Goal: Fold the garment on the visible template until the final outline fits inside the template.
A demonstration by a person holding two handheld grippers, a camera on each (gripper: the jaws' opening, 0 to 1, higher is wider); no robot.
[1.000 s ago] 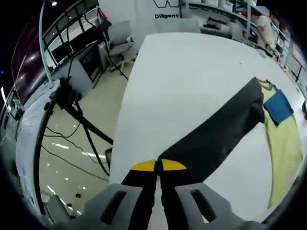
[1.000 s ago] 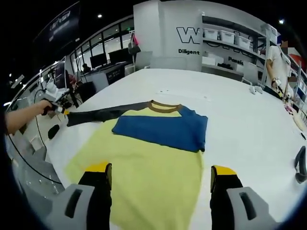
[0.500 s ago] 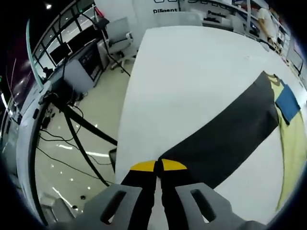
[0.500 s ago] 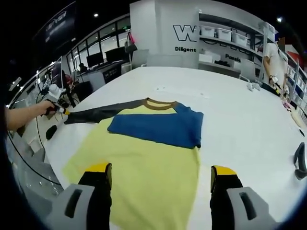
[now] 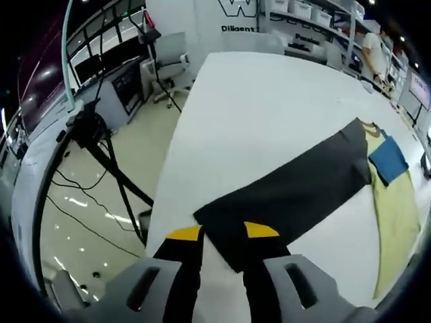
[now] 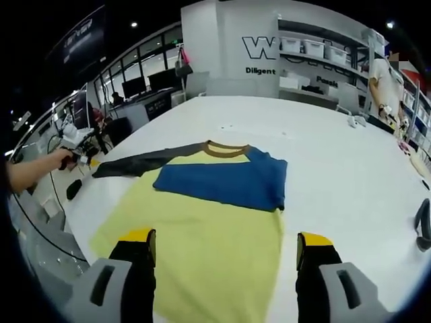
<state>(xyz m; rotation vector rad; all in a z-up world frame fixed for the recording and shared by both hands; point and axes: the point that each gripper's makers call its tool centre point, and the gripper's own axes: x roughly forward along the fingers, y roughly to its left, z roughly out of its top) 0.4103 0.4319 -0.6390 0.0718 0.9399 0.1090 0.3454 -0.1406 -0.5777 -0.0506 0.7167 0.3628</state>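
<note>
Sleeve-fold step: left gripper [image 5: 222, 232] fingers parted over dark grey sleeve [image 5: 289, 192] of yellow-blue knit shirt [image 6: 209, 208] on white counter [image 6: 337, 168], right gripper [image 6: 225, 245] fingers wide, empty; next, regrip cuff, fold inward.

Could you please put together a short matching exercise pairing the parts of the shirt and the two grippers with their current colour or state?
Column one:
1. dark sleeve
2. blue sleeve
3. left gripper
4. right gripper

Column two:
A. folded across the chest of the yellow body
B. open, over the yellow hem of the shirt
C. stretched out flat toward the table's edge
D. open, with the cuff lying between its fingers

Pairs: 1-C, 2-A, 3-D, 4-B
</note>
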